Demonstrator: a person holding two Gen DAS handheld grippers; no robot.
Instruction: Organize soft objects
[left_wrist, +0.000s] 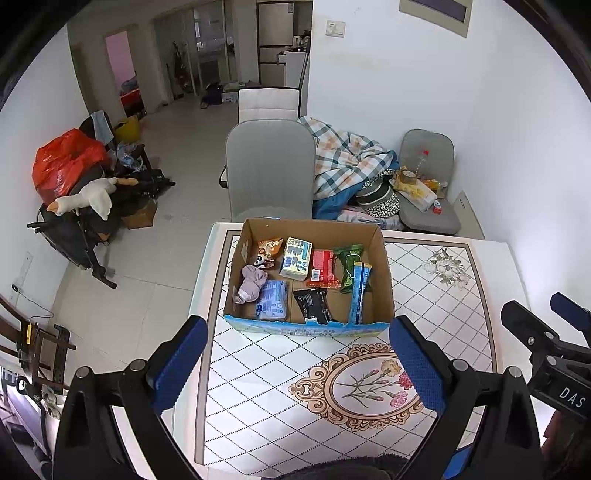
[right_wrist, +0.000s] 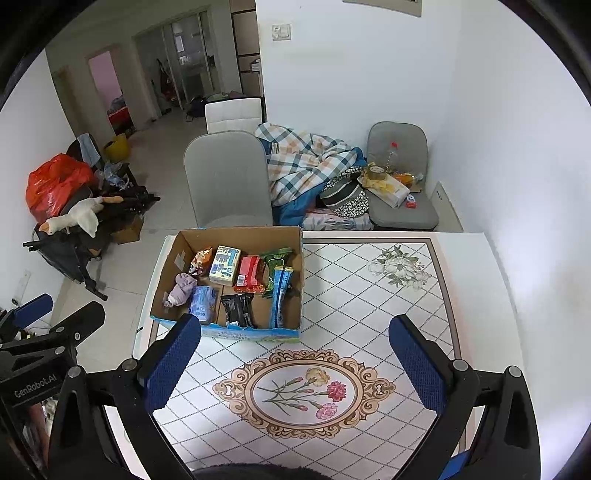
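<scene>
A: Nearest the lens, what do you see?
B: The left claw (left_wrist: 297, 363), blue pads spread wide with nothing between them, above the flower medallion (left_wrist: 364, 386) on the bench (left_wrist: 454, 291). The right claw (right_wrist: 295, 363) is spread and bare too.
A: And the soft things?
B: All inside the cardboard box (left_wrist: 325, 227) at the bench's far left part: a lilac cloth bundle (left_wrist: 251, 282) at its left, a blue tissue pack (left_wrist: 272, 299) touching it, then a black packet (left_wrist: 314, 304), a red packet (left_wrist: 322, 267), a pale yellow pack (left_wrist: 295, 257), a green wrapper (left_wrist: 349, 264) and a long blue packet (left_wrist: 359, 291).
A: Behind the box?
B: A grey chair (left_wrist: 271, 170).
</scene>
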